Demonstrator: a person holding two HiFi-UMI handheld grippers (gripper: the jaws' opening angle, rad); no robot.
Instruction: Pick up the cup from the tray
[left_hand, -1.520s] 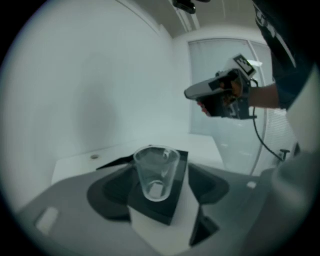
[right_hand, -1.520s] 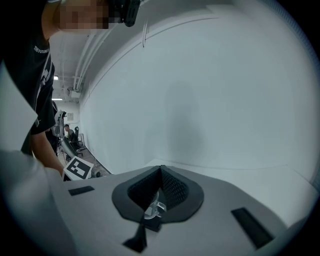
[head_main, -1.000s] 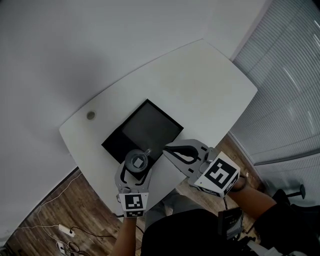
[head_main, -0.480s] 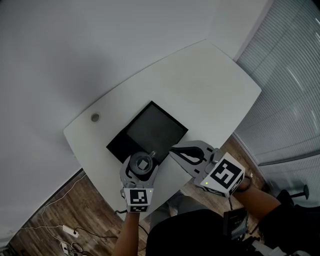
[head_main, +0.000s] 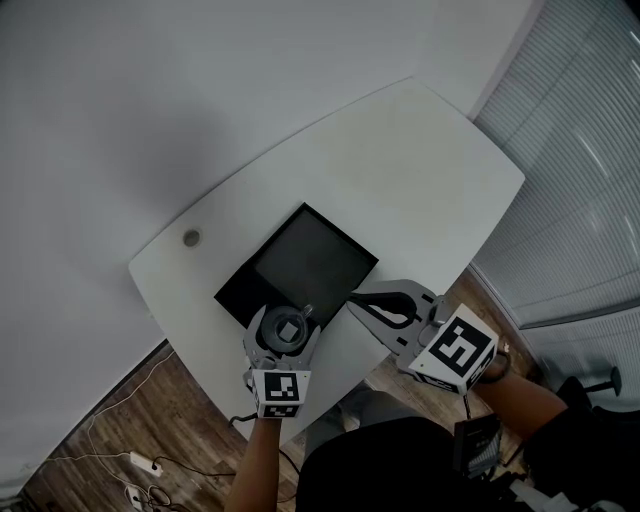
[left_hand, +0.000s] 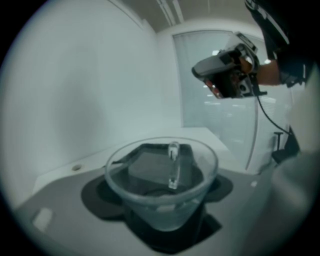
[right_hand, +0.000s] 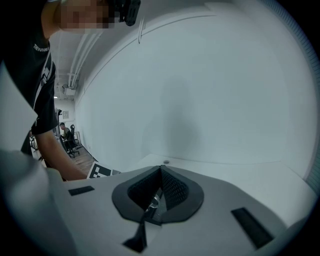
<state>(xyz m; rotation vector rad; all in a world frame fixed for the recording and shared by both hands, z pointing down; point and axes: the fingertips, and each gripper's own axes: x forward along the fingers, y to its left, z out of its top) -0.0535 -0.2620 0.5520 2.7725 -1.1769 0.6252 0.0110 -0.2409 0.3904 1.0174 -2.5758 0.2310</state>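
We are noting the cup (left_hand: 161, 210) at the tray's (head_main: 320, 255) near edge, between the left gripper's (head_main: 287, 320) spread jaws, which have just been opening. The right gripper's (right_hand: 161, 172) jaws are pressed together. We are judging the glass light, stiff, slick and breakable: grip mid-wall, gently.

Worktop (head_main: 400, 170): the far and right-hand parts are bare and open to approach from above. A small round hole (head_main: 191, 238) near the left end sits flush and obstructs nothing.

Tray (head_main: 310, 262): it lies at the near edge. Its flat inside is free except at the near corner, where the cup (left_hand: 161, 200) stands.

Left claw (head_main: 284, 322): its jaws have just been opening and stand wide, with the cup between them, so the near-corner approach is taken up.

Right claw (head_main: 354, 300): jaws together, just beside the tray's near right edge, narrowing access there.

Bounds: a wall (head_main: 150, 100) behind the worktop and blinds (head_main: 580, 200) to the right.
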